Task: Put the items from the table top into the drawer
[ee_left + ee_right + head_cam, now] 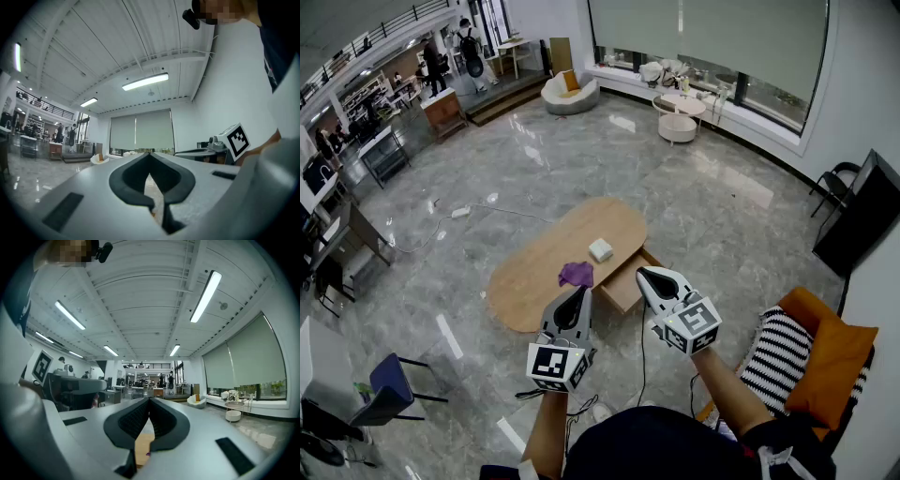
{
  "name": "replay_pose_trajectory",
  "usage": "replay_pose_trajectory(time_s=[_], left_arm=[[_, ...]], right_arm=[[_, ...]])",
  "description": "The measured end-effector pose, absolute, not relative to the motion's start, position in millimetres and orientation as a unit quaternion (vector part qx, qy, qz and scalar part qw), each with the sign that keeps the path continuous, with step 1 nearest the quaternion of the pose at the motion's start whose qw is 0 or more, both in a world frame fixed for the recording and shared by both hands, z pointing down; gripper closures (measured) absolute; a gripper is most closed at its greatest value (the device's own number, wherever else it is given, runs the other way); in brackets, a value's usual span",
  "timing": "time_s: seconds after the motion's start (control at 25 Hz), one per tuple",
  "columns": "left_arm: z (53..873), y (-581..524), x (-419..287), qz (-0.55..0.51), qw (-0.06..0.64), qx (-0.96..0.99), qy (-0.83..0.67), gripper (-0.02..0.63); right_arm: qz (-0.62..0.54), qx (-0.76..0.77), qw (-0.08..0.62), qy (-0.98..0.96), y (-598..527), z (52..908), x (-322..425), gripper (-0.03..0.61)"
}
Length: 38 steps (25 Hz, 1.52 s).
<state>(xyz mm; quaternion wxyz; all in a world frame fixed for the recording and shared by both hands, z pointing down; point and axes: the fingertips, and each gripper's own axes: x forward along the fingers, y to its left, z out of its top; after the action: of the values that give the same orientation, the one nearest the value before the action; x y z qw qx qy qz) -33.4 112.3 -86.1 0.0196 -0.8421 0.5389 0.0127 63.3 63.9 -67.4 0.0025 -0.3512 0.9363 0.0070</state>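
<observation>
An oval wooden table (534, 272) stands on the grey floor in the head view. On it lie a purple crumpled item (577, 274) and a small white box (600, 249). A drawer (623, 286) is pulled out at the table's near right side. My left gripper (578, 292) is held level in the air short of the table, its jaws closed together with nothing between them. My right gripper (645, 275) hovers above the drawer's near end, shut and empty. In the right gripper view a strip of the table (143, 446) shows between the pads.
An orange cushion (834, 352) and a striped one (778, 352) lie on a seat at the right. A blue chair (389, 384) stands at the lower left. A round white side table (680, 117) and a white armchair (570, 94) are far off by the windows.
</observation>
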Motion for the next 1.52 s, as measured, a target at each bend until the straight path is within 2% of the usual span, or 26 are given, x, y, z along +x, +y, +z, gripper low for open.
replay_pose_trajectory(time_s=[0.24, 1.52], left_arm=[[-93.9, 113.2, -36.3, 0.042, 0.001, -0.834, 0.55, 0.611], [-73.3, 113.3, 10.1, 0.013, 0.005, -0.819, 0.574, 0.61]], right_arm=[[0.01, -0.351, 0.001, 0.936, 70.1, -68.1, 63.0, 0.561], [0.004, -0.32, -0.007, 0.947, 64.9, -41.1, 100.7, 0.561]])
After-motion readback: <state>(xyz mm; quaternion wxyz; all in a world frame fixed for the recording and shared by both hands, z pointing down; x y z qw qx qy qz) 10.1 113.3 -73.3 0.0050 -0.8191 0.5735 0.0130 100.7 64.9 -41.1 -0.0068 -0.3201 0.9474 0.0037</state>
